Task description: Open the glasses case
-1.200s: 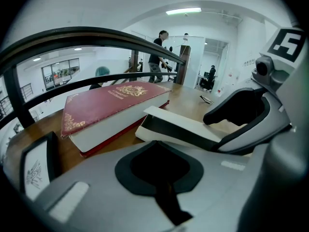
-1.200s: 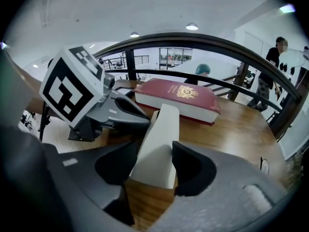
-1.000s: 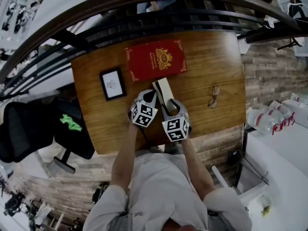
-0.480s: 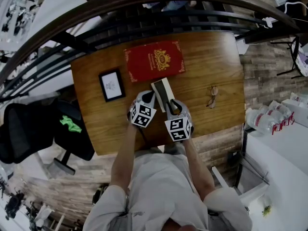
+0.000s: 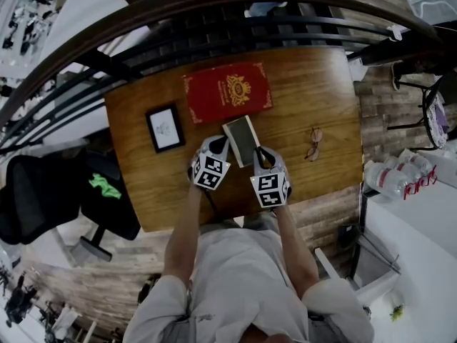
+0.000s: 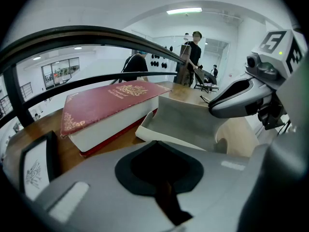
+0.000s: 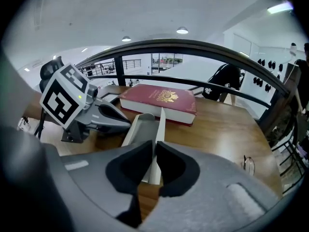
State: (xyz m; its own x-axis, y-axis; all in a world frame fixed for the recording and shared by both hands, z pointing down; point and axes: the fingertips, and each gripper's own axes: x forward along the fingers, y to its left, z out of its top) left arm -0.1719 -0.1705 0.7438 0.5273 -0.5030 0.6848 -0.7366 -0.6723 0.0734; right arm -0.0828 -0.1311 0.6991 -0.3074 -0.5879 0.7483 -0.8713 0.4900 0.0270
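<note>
Glasses case (image 5: 241,138) mid-frame on table (image 5: 321,91), just below red book (image 5: 228,91); right gripper (image 7: 154,153): jaws, just closing, pinch its flap's edge (thin, pale); left gripper (image 6: 157,149): jaws together at case's near rim.

left gripper (image 6: 156,148) jaws together | glasses case (image 6: 186,122) open, just beyond them | red book (image 6: 104,103) beside case

Varnished wood table (image 5: 307,91), red book (image 5: 227,91) with gilt embossing, matt pale glasses case (image 5: 241,140).
</note>
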